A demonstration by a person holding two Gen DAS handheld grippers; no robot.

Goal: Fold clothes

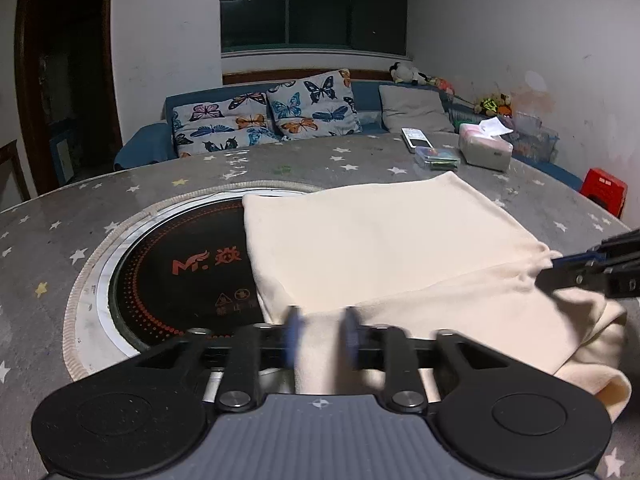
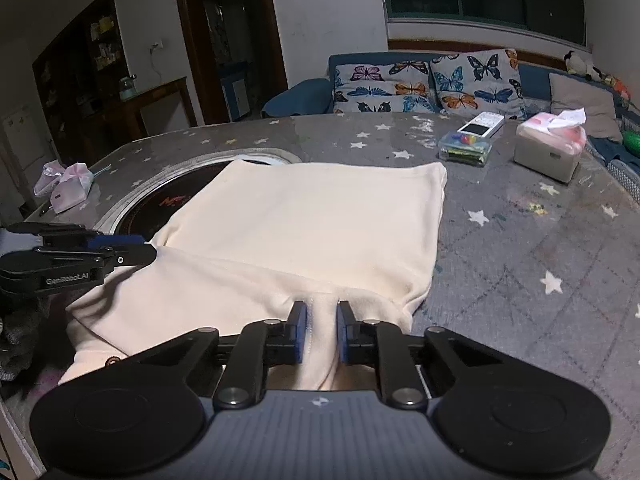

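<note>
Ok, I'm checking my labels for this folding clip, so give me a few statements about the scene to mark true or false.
1. Both hand-held grippers pinch the cream garment. True: left hand-held gripper, right hand-held gripper.
2. The garment partly covers the round cooktop. True.
3. The tissue box sits on the garment. False: it stands apart on the table.
4. The garment is dark blue. False: it is cream.
</note>
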